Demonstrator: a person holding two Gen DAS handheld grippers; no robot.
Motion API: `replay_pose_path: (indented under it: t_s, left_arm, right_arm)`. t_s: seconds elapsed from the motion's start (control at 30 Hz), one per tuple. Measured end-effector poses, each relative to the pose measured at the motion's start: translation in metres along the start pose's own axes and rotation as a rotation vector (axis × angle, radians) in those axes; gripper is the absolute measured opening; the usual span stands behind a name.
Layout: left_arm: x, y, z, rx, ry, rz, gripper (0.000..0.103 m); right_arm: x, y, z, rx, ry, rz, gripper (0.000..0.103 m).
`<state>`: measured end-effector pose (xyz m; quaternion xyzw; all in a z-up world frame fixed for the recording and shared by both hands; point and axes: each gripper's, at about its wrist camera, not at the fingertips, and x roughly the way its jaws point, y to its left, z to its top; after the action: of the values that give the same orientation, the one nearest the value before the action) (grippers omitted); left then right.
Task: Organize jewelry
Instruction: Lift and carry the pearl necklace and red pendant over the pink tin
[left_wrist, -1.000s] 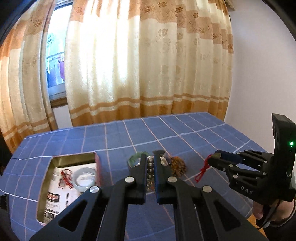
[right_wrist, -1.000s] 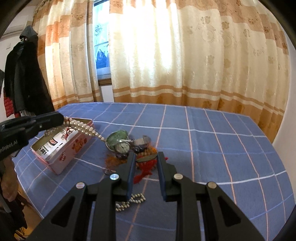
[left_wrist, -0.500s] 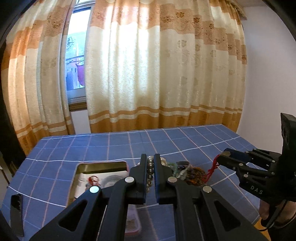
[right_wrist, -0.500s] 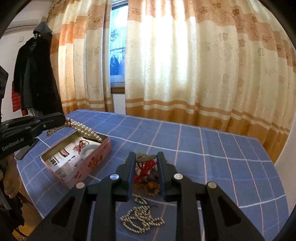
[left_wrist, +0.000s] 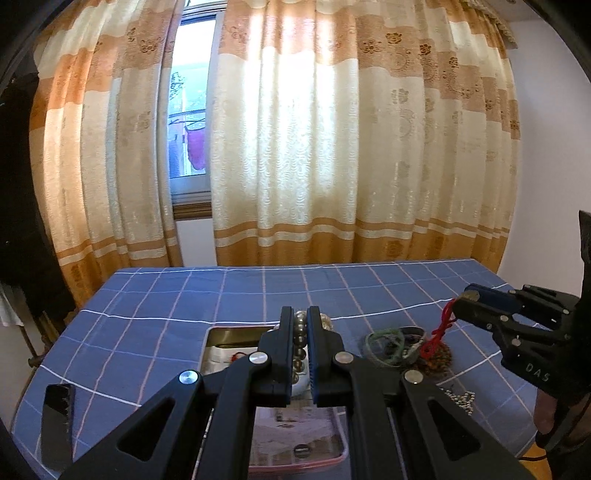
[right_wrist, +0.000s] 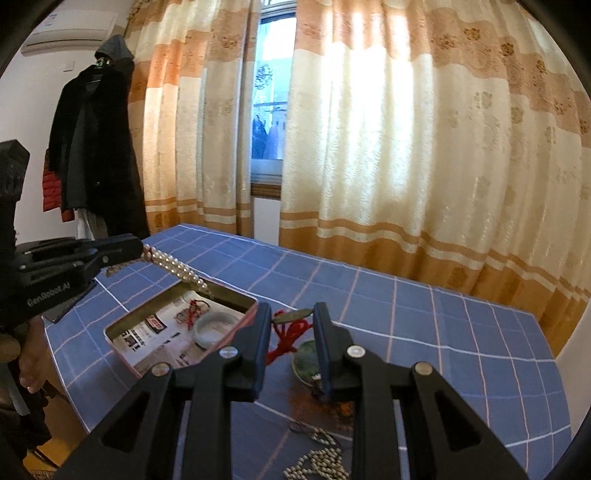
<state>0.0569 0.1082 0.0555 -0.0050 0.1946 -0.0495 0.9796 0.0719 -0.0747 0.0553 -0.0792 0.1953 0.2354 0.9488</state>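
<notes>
My left gripper (left_wrist: 300, 314) is shut on a pearl necklace (left_wrist: 299, 334). From the right wrist view, the left gripper (right_wrist: 138, 251) holds it above the table, and the pearl necklace (right_wrist: 173, 264) trails down into the open pink tin (right_wrist: 122, 354). The tin (left_wrist: 221, 330) holds a white bangle (right_wrist: 218, 326) and a red-corded piece (right_wrist: 194, 310). My right gripper (right_wrist: 292, 306) is shut on a pendant with a red cord (right_wrist: 290, 334), lifted above the jewelry pile. In the left wrist view the right gripper (left_wrist: 463, 299) dangles the red cord (left_wrist: 441, 328).
On the blue checked tablecloth (left_wrist: 166, 295) lie a green bangle (left_wrist: 384, 343), brown beads (left_wrist: 441, 356) and a small bead strand (right_wrist: 321, 461). A dark flat object (left_wrist: 57, 417) lies near the left table edge. Curtains hang behind; coats (right_wrist: 96, 140) hang at left.
Both grippers have risen and drawn back from the pile. The pearls now hang over the tin instead of the pile. The red-corded pendant has come up off the heap.
</notes>
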Motion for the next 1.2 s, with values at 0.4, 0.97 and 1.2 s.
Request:
replay_pose_path:
  t_s: [0.4, 0.97, 1.2]
  left_arm:
    - [0.006, 0.031, -0.012, -0.037, 0.03, 0.06, 0.006]
    - [0.033, 0.06, -0.038, -0.081, 0.119, 0.098, 0.006]
    - [0.046, 0.064, -0.049, -0.087, 0.16, 0.094, 0.006]
  right_arm:
    - [0.022, 0.043, 0.021, -0.05, -0.022, 0.09, 0.026]
    - [0.066, 0.079, 0.006, -0.069, 0.057, 0.168, 0.026]
    - [0.085, 0.088, -0.004, -0.067, 0.102, 0.178, 0.026]
